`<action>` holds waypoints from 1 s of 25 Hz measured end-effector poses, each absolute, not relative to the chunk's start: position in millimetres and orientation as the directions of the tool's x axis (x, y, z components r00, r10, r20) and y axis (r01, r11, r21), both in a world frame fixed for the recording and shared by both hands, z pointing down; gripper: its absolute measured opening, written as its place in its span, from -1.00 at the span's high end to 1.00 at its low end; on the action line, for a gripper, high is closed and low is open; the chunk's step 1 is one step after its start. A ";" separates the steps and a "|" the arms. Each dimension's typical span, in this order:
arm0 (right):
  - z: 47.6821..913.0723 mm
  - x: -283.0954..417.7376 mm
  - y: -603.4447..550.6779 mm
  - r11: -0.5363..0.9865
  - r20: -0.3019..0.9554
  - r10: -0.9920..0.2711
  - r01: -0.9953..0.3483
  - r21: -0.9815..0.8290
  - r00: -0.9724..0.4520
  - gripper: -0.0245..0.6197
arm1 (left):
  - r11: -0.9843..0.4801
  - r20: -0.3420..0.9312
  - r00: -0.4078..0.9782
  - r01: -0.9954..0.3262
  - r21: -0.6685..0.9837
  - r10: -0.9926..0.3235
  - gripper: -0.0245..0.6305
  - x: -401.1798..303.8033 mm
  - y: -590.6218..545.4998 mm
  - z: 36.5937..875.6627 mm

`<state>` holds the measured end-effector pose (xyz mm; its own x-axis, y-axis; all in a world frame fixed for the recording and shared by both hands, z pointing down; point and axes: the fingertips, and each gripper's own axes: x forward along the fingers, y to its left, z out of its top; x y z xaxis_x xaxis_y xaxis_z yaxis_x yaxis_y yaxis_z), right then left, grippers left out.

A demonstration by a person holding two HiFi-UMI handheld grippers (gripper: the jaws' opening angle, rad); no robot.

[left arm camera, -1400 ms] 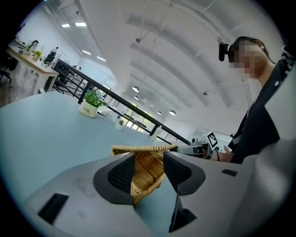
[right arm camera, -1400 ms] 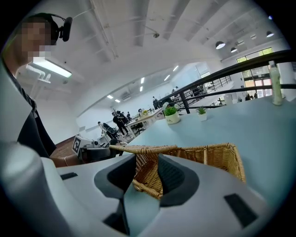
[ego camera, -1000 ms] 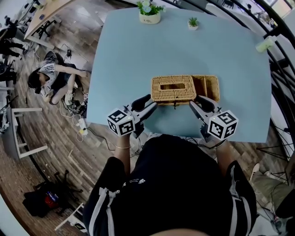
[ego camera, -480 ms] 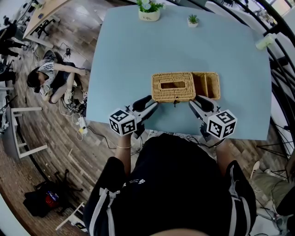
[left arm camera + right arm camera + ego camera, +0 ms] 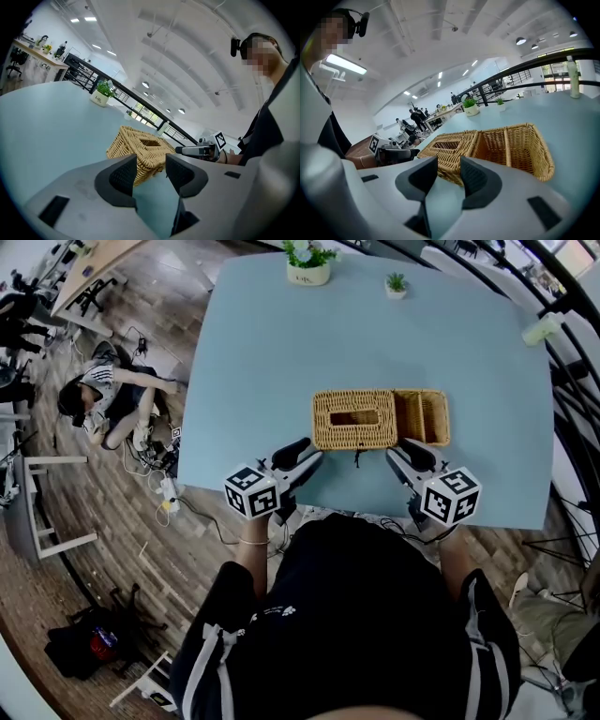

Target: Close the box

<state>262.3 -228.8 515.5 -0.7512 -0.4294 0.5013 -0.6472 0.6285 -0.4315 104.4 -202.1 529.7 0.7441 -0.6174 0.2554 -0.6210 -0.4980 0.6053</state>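
A wicker box (image 5: pixel 380 418) lies on the blue table (image 5: pixel 272 352). Its left part is a woven top with a slot (image 5: pixel 354 417); the right part (image 5: pixel 424 415) is open and shows a divider. My left gripper (image 5: pixel 302 457) hovers just in front of the box's left front corner, open and holding nothing. My right gripper (image 5: pixel 403 456) is in front of the open part, also open and holding nothing. The left gripper view shows the box (image 5: pixel 137 149) beyond the left gripper (image 5: pixel 151 171). The right gripper view shows the box (image 5: pixel 497 143) close behind the right gripper (image 5: pixel 449 176).
Two small potted plants (image 5: pixel 308 262) (image 5: pixel 396 284) stand at the table's far edge and a pale bottle (image 5: pixel 541 330) at its right edge. A person (image 5: pixel 105 397) sits on the floor to the left. A black railing runs along the right.
Both grippers have drawn back a little from the box's front side toward the near table edge. The box has not moved.
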 end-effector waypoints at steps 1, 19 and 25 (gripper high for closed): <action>514.8 261.5 -229.9 0.631 0.497 -0.430 -0.645 -0.431 -0.753 0.46 | -0.499 0.253 0.741 -0.624 0.601 -0.622 0.40 104.1 -202.5 528.4; 420.5 252.2 -273.6 0.669 0.186 -0.606 -0.622 -0.406 -0.773 0.92 | -0.566 0.101 0.634 -0.742 0.360 -0.767 0.80 91.9 -233.0 426.4; 384.2 238.8 -269.8 0.715 0.087 -0.608 -0.591 -0.374 -0.790 0.92 | -0.570 0.061 0.608 -0.771 0.284 -0.792 0.86 84.0 -226.8 390.3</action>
